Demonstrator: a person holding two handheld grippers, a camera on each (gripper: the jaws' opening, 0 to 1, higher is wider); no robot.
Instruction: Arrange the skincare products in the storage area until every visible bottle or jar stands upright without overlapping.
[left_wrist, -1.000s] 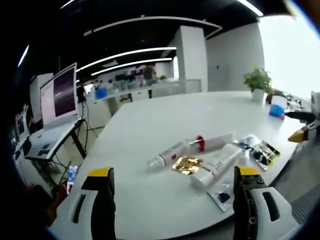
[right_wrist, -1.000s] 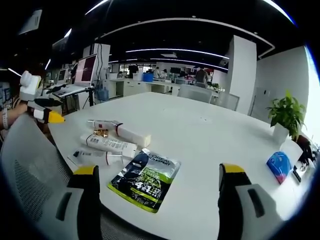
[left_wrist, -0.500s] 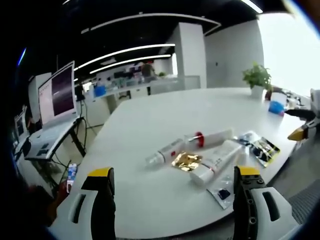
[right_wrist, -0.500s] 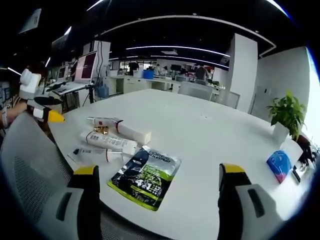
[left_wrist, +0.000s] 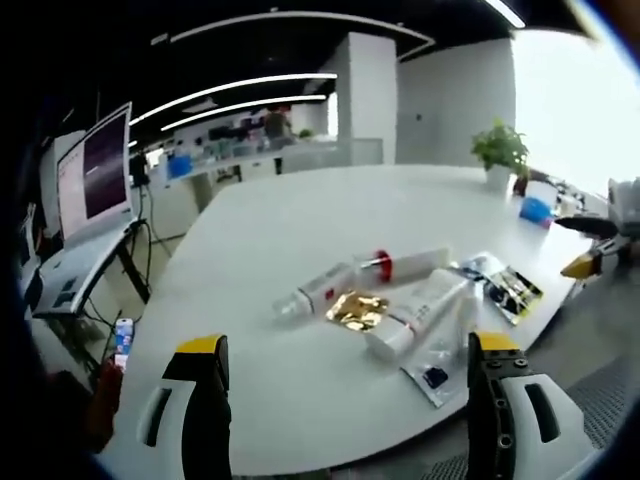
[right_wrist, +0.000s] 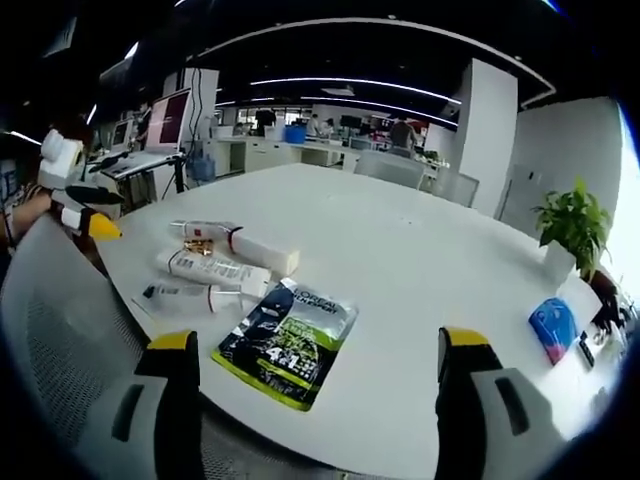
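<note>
White tubes (left_wrist: 400, 300) w/ sachets lie flat ahead of the left gripper (left_wrist: 345, 400), its jaws spread & empty, same for the right gripper (right_wrist: 315, 395); best approach low, pinch one tube mid-body, then tip it upright.

Skincare items are lying flat, clustered on the white table: a red-capped tube (left_wrist: 372, 272), a thicker white tube (left_wrist: 418, 312) beside a gold foil packet (left_wrist: 357, 310), a clear sachet (left_wrist: 437, 355), and a black-green pouch (right_wrist: 287, 341).
</note>
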